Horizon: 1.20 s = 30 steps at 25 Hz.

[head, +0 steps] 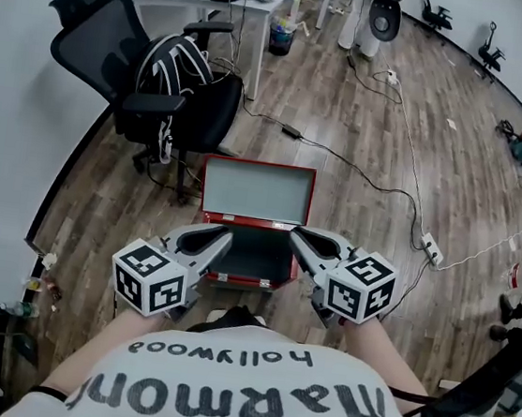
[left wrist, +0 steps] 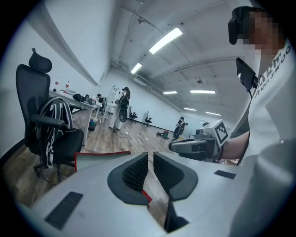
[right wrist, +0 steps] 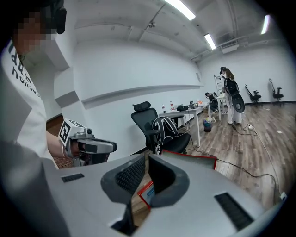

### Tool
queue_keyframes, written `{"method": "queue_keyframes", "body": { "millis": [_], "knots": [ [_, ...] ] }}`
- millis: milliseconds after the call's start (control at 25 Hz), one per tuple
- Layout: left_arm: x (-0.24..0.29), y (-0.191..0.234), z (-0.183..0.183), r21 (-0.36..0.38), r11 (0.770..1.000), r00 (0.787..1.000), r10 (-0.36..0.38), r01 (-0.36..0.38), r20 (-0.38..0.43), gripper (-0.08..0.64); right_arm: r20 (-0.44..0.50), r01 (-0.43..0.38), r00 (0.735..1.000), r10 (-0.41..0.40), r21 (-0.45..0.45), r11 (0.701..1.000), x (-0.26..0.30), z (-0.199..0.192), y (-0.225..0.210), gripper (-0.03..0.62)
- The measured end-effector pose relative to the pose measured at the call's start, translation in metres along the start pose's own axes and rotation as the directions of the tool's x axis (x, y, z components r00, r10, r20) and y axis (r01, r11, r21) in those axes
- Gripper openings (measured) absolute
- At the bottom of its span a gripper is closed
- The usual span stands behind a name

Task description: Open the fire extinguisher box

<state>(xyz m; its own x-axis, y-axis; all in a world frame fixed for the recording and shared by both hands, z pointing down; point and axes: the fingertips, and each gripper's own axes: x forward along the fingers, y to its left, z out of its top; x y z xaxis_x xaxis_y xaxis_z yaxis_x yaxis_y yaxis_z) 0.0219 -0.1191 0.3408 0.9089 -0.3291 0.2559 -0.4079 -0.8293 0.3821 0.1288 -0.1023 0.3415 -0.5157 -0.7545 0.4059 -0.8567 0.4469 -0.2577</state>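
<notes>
On the floor, toward its wall edge, fire extinguisher box (head: 250, 256) sits with lid (head: 257, 191) upright; left gripper (head: 222, 237) and right gripper (head: 297, 235) flank its front, fingers clenched empty; risk: a nudge drops the lid shut.

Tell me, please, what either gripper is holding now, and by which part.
Nothing. The left gripper and right gripper have jaws almost closed, empty, near the open box.

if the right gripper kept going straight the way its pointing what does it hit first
Most likely the open lid of the red box, just beyond the tips of the right gripper; depth is unclear, so it could clip the box rim.
</notes>
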Motion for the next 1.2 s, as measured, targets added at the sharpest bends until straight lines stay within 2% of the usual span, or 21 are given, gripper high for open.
{"method": "queue_keyframes", "body": {
  "millis": [320, 480, 640, 1200],
  "knots": [
    [-0.007, 0.019, -0.018, 0.014, 0.998, 0.997, 0.058, -0.057, -0.047, 0.040, -0.039, 0.007, 0.999, -0.006, 0.012, 1.000, 0.005, -0.016, -0.006, 0.015],
    [-0.007, 0.021, -0.022, -0.004, 0.998, 0.997, 0.059, -0.060, -0.045, 0.040, -0.073, 0.005, 0.997, -0.004, 0.013, 1.000, 0.007, -0.021, -0.009, 0.012],
    [-0.004, 0.025, -0.026, 0.013, 0.998, 0.996, 0.064, -0.063, -0.065, 0.040, -0.069, 0.014, 0.998, -0.011, 0.050, 0.999, 0.007, -0.025, -0.016, 0.011],
    [0.005, 0.037, -0.028, -0.029, 0.998, 0.996, 0.059, -0.061, -0.061, 0.040, -0.098, 0.022, 0.995, -0.017, 0.050, 0.999, 0.020, -0.030, -0.027, 0.009]
  ]
}}
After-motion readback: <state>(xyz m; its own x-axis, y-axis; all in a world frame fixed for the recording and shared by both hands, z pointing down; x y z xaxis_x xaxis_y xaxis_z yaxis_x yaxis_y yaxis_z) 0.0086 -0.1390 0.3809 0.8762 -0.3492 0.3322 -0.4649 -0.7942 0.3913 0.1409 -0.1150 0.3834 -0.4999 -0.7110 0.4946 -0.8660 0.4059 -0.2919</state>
